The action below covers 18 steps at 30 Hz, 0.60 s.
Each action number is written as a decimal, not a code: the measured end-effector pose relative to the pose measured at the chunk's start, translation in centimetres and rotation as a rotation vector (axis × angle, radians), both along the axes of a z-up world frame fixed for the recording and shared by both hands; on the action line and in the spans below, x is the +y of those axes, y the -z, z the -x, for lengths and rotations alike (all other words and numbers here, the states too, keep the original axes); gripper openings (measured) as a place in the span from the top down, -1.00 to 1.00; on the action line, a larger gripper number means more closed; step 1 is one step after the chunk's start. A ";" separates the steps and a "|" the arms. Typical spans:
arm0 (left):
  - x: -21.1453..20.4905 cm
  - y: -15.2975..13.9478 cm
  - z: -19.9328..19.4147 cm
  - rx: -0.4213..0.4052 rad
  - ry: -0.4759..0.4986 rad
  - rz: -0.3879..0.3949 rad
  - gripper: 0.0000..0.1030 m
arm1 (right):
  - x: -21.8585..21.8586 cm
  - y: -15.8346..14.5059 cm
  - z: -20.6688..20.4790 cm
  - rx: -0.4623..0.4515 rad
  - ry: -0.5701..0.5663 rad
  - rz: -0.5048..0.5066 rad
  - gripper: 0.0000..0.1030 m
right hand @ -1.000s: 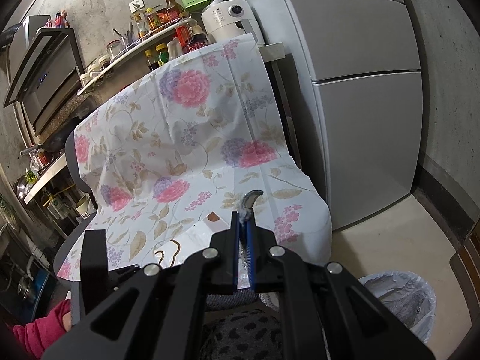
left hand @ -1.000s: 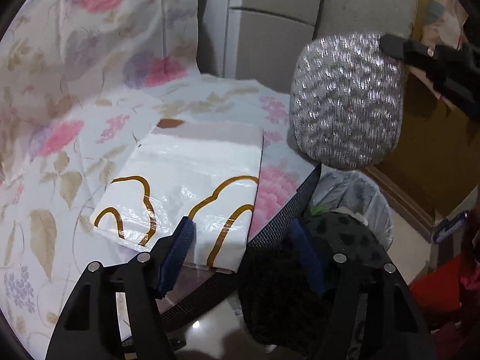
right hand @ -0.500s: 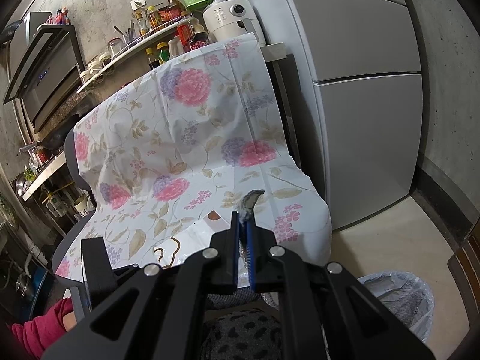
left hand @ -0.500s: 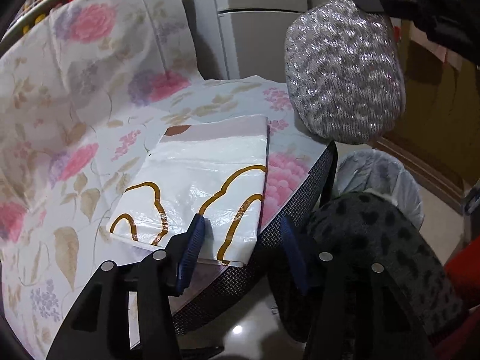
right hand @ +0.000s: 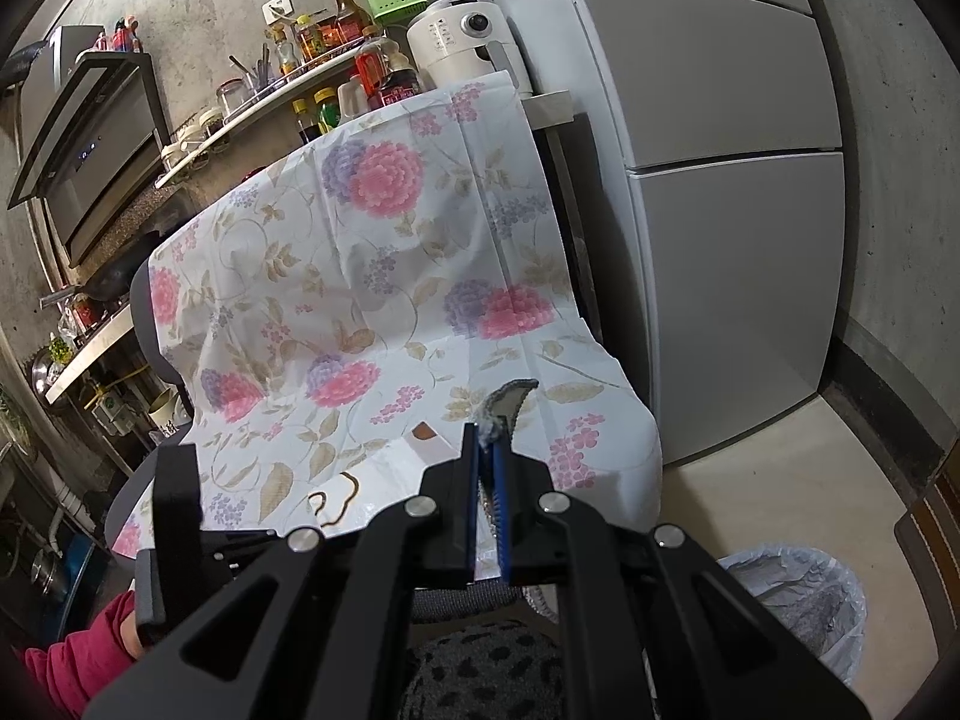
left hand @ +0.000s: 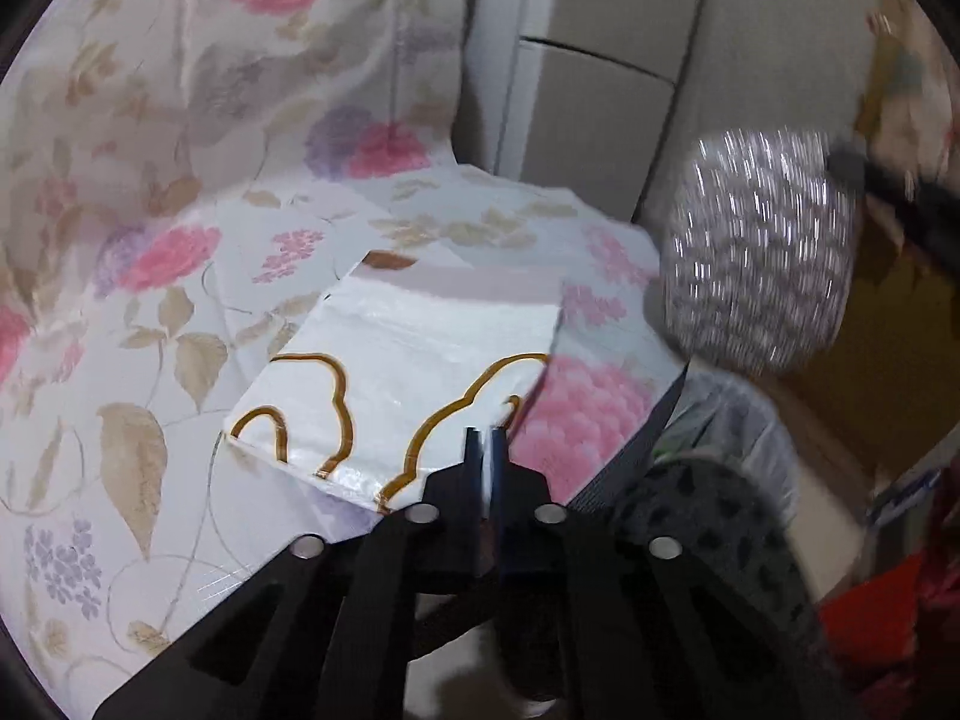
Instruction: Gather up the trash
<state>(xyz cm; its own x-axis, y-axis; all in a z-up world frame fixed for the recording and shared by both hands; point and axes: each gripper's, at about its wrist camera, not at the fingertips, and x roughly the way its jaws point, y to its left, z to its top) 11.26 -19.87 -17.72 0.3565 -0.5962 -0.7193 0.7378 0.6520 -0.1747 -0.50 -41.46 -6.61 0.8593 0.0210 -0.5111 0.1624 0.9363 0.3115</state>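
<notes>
Left wrist view: a flat white plastic bag with curly brown lines printed on it [left hand: 390, 384] is seen lying on a chair covered by a white cloth with pink and purple flowers [left hand: 150, 276]. The bag looks shiny and a little crinkled, and a brown patch is seen at its far corner. Its near edge reaches the front of the seat. The left gripper [left hand: 486, 438] is seen with its blue pads pressed together at the bag's near right corner (whether the thin plastic is pinched between them cannot be told). A round grey pad of sparkly knitted threads [left hand: 756, 252] is held up in the air to the right, blurred, above a bin lined with a clear plastic bag [left hand: 738, 420].

From the right wrist view, the right gripper [right hand: 487, 444] is seen clamped tight on the edge of that same grey pad, which pokes out past the tips. The white bag is seen below on the seat, and the lined bin stands on the floor at the lower right. A grey fridge [right hand: 720, 180] stands behind the chair.
</notes>
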 end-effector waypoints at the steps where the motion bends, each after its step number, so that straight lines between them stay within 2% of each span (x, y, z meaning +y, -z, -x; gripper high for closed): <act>1: 0.3 -0.3 -0.2 0.015 -0.007 0.022 0.98 | -0.1 -0.1 0.0 -0.001 0.003 0.000 0.90; 9: 0.8 -5.3 0.5 0.027 0.011 0.194 1.00 | -1.0 -0.7 0.5 -0.018 0.030 0.002 0.90; 14: -2.0 -8.8 2.8 -0.010 0.091 0.255 1.00 | -2.6 -1.6 2.7 -0.037 0.085 0.022 0.90; 18: -5.3 -10.4 5.2 -0.033 0.171 0.292 1.00 | -4.7 -1.9 5.8 -0.039 0.161 0.047 0.90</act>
<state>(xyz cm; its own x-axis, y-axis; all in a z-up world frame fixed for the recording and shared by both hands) 6.09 -25.18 -7.30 0.2536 -0.8284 -0.4994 0.8407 0.4441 -0.3098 -6.28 -46.14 -4.70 0.8691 -0.1412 -0.4741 0.2996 0.9129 0.2773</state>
